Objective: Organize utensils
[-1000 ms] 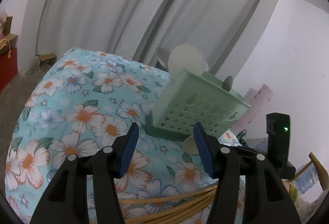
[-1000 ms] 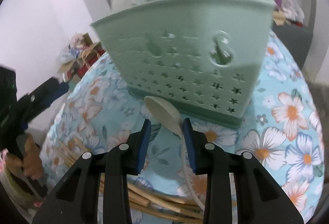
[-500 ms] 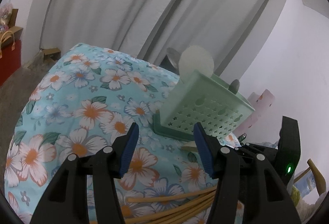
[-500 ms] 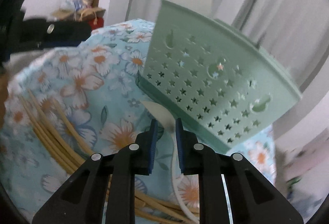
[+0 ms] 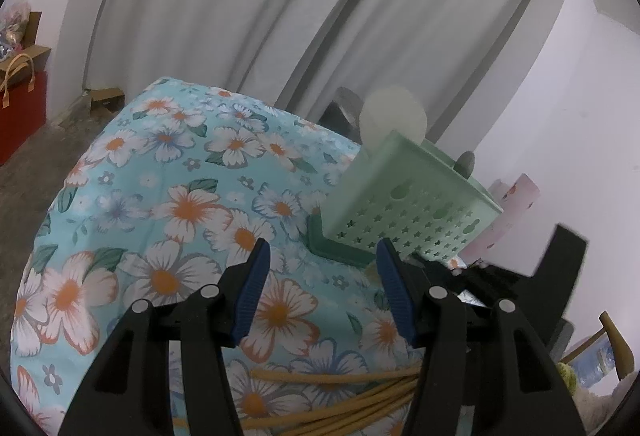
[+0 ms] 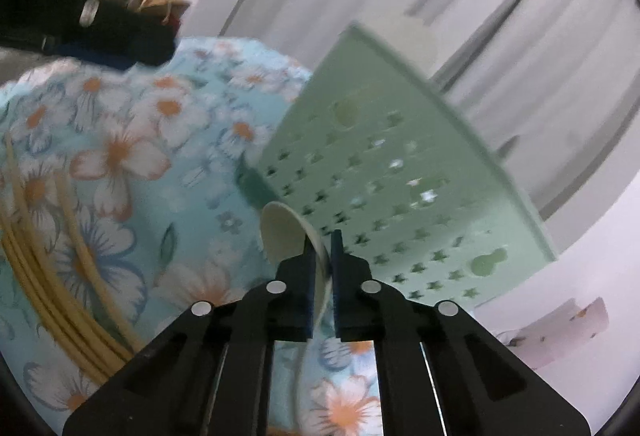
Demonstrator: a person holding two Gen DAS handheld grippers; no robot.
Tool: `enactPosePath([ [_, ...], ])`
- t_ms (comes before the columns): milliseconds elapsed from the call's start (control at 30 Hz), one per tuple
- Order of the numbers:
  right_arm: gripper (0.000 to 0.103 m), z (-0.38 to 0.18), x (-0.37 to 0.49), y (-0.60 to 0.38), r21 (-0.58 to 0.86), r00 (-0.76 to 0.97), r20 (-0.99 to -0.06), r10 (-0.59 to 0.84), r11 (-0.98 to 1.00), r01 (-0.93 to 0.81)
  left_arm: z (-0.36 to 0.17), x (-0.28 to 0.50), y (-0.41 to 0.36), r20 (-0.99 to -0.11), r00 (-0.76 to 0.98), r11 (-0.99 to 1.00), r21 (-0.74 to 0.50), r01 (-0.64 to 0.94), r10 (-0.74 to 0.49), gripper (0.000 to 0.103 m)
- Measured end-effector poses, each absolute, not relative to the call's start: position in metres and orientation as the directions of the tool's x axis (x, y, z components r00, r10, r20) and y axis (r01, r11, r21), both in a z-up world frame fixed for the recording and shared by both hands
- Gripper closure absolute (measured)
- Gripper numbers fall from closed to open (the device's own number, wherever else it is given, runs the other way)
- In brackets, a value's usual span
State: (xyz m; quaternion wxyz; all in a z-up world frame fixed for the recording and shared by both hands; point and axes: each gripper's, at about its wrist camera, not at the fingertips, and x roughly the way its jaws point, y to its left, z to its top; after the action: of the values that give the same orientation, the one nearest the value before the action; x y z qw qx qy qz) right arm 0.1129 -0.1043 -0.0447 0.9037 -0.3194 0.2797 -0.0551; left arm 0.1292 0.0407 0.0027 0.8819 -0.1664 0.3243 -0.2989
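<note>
Right gripper (image 6: pixel 322 250) clamped on cream plastic spoon (image 6: pixel 285 232); left gripper (image 5: pixel 322 276) empty, jaws apart. Best lifted steadily, bowl clear of pale-green perforated plastic caddy (image 6: pixel 400 172).

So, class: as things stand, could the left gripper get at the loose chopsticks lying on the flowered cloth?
Probably yes: the left gripper is open and empty, and the chopsticks lie uncovered on the cloth just beneath it.

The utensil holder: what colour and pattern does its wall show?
Pale green utensil holder, pierced with small star-shaped holes; clearest in the left wrist view.
</note>
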Motion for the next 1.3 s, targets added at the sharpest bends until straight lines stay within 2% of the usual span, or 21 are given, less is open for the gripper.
enactPosePath([
  [233,0.101,0.010,0.090,-0.142,-0.518,0.882,-0.376,-0.283,0.854,0.053,-0.001,0.132,0.040,-0.485,0.604,0.768,-0.495,0.407,-0.633,0.049],
  [433,0.101,0.074,0.071,-0.193,-0.224,0.918,-0.376,-0.124,0.974,0.039,-0.003,0.132,0.036,-0.493,0.595,0.768,-0.492,0.410,-0.635,0.049],
  [533,0.101,0.112,0.064,-0.219,-0.096,0.948,-0.313,-0.057,0.995,0.028,-0.002,0.131,0.034,-0.494,0.594,0.768,-0.489,0.414,-0.635,0.049],
  [700,0.101,0.156,0.068,-0.239,-0.042,0.983,-0.172,-0.059,0.998,0.053,-0.001,0.131,0.035,-0.492,0.600,0.771,-0.489,0.409,-0.631,0.049],
  [900,0.101,0.170,0.101,-0.256,-0.010,0.992,-0.106,-0.071,0.997,0.070,0.001,0.130,0.038,-0.496,0.611,0.781,-0.480,0.399,-0.617,0.049],
  [1167,0.101,0.141,0.136,-0.287,0.126,0.986,-0.166,-0.001,0.992,0.022,0.001,0.132,0.042,-0.507,0.621,0.795,-0.473,0.379,-0.598,0.049],
  [1300,0.101,0.131,0.144,-0.294,0.166,0.986,-0.168,0.019,0.986,0.009,0.001,0.135,0.041,-0.516,0.621,0.801,-0.466,0.375,-0.591,0.049],
])
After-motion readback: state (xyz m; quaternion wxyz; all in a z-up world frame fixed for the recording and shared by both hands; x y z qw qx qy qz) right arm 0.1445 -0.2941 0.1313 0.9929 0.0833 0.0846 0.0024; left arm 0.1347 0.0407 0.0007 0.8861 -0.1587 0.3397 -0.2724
